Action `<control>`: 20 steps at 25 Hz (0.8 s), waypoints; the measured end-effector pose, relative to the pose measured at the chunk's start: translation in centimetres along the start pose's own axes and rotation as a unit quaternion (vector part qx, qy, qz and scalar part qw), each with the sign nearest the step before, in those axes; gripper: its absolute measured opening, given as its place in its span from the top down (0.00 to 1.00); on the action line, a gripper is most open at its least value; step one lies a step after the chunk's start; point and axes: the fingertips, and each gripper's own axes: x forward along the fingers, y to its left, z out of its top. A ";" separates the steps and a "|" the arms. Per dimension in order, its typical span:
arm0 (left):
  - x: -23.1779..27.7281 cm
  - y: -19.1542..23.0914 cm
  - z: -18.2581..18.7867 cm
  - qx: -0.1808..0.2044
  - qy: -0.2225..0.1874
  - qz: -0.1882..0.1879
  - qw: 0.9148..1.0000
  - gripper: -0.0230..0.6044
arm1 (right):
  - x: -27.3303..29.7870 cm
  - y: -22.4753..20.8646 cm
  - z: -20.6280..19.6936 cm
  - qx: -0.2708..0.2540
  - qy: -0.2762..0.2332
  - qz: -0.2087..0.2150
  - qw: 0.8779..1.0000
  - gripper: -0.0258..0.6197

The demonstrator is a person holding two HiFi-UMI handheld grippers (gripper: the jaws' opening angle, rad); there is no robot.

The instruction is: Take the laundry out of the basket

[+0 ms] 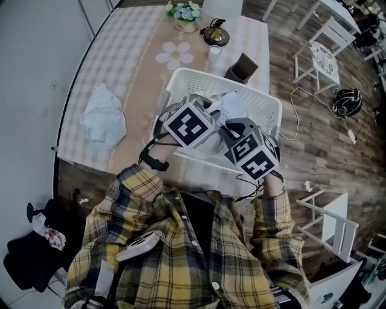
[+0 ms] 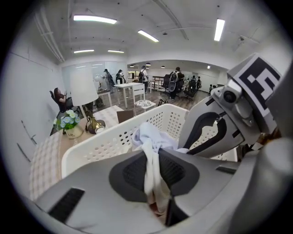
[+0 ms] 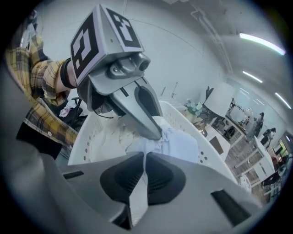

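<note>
A white perforated laundry basket [image 1: 269, 107] stands at the near edge of the checked table [image 1: 123, 54]. Both grippers hang over it, each shut on the same pale blue-white garment [image 1: 231, 106]. In the left gripper view the cloth [image 2: 151, 139] runs as a twisted strand down between the pads of my left gripper [image 2: 154, 160]. The right gripper [image 2: 219, 130] shows beside it over the basket [image 2: 98, 148]. In the right gripper view a thin fold is pinched in my right gripper [image 3: 143, 159]. The bunched garment [image 3: 176, 144] lies beyond, under the left gripper [image 3: 153, 128].
A crumpled pale garment [image 1: 104, 118] lies on the table's left part. Behind the basket stand a brown box [image 1: 242, 67], a cup [image 1: 215, 53], a brass lamp base [image 1: 216, 34] and a flower pot [image 1: 186, 14]. White chairs [image 1: 319, 55] and a helmet [image 1: 347, 101] are at the right.
</note>
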 end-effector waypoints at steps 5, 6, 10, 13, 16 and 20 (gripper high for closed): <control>-2.3 -0.8 2.6 0.003 -0.038 0.008 0.999 0.85 | -3.2 -1.1 1.4 0.009 -0.036 -0.042 0.998 0.91; -3.1 -1.1 3.0 0.005 -0.049 0.010 0.999 0.85 | -4.0 -1.0 1.9 0.007 -0.044 -0.051 0.998 0.91; -6.8 -2.1 4.9 0.006 -0.099 0.019 0.995 0.85 | -7.5 -0.5 4.4 -0.004 -0.080 -0.085 0.993 0.91; -9.2 -2.7 6.0 0.004 -0.128 0.023 0.991 0.85 | -9.5 -0.1 5.9 -0.013 -0.103 -0.103 0.989 0.91; -11.0 -3.1 6.5 0.006 -0.144 0.029 0.989 0.85 | -10.8 0.3 6.9 -0.026 -0.116 -0.110 0.987 0.91; -12.3 -3.3 6.8 -0.003 -0.157 0.034 0.987 0.85 | -11.6 0.5 7.9 -0.038 -0.130 -0.109 0.985 0.91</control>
